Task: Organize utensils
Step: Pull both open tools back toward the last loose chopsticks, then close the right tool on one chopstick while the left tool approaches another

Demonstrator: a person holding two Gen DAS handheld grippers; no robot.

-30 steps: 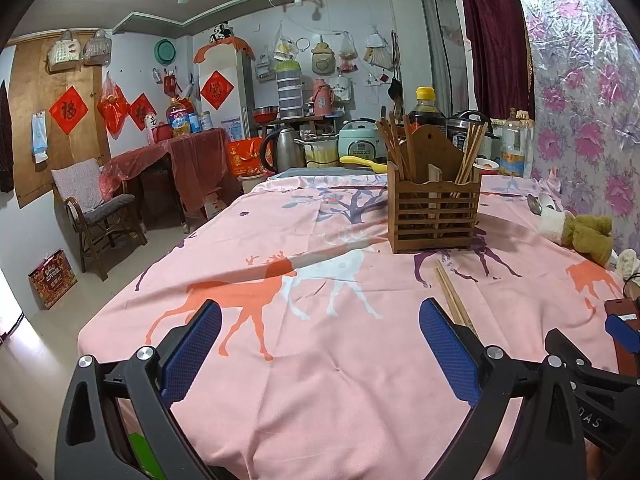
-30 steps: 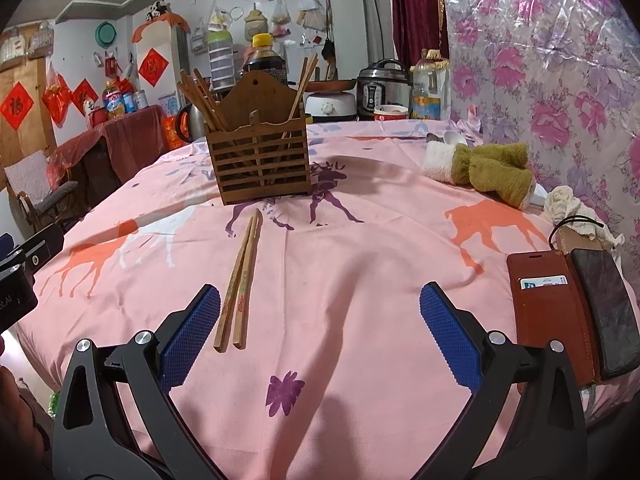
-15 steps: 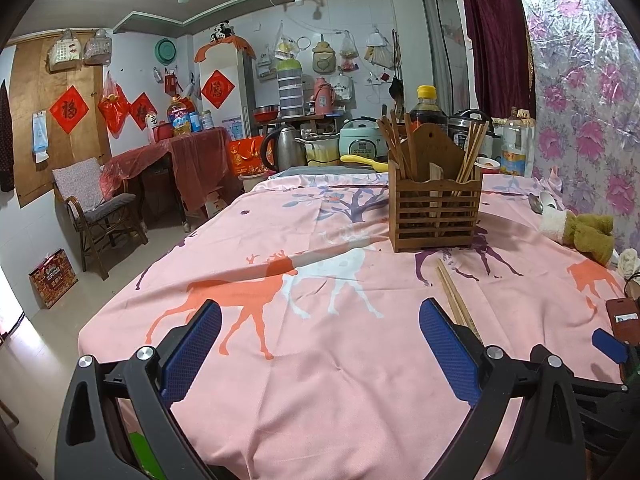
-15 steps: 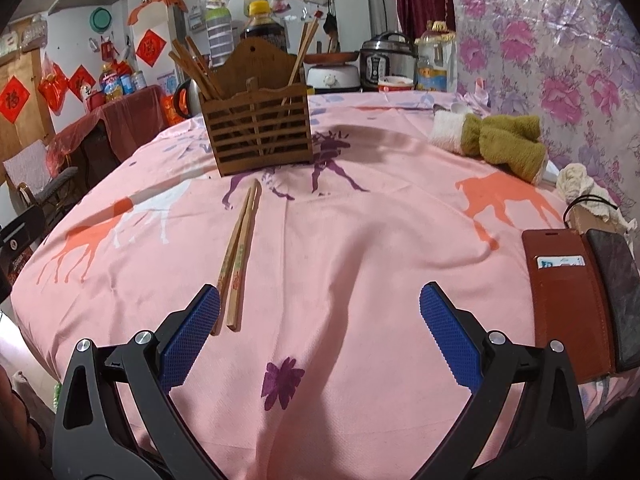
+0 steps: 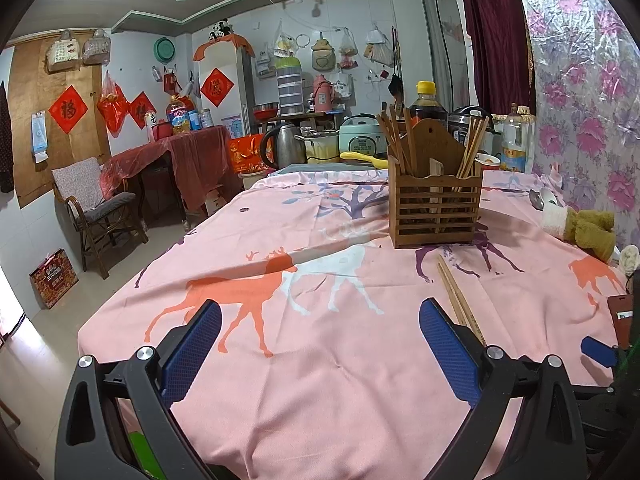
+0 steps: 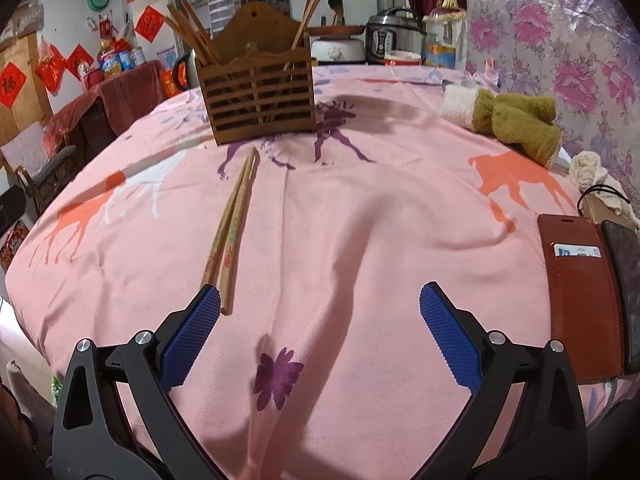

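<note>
A pair of wooden chopsticks (image 6: 234,224) lies on the pink tablecloth, pointing toward a slatted wooden utensil holder (image 6: 258,92) that has several chopsticks standing in it. My right gripper (image 6: 320,340) is open above the cloth; the near ends of the chopsticks lie just by its left pad. In the left wrist view the same chopsticks (image 5: 456,296) run from the holder (image 5: 434,208) toward the right pad of my left gripper (image 5: 320,348), which is open and holds nothing. The right gripper's blue tip (image 5: 598,351) shows at the right edge.
A brown wallet case with a phone (image 6: 584,292) lies at the right table edge. A green and white rolled cloth (image 6: 508,118) and a cream rag (image 6: 592,176) sit by the floral wall. Rice cookers and bottles stand behind the holder. A chair (image 5: 96,208) stands left.
My right gripper has moved forward and down toward the chopsticks, so they and the holder look nearer. My left gripper has hardly moved.
</note>
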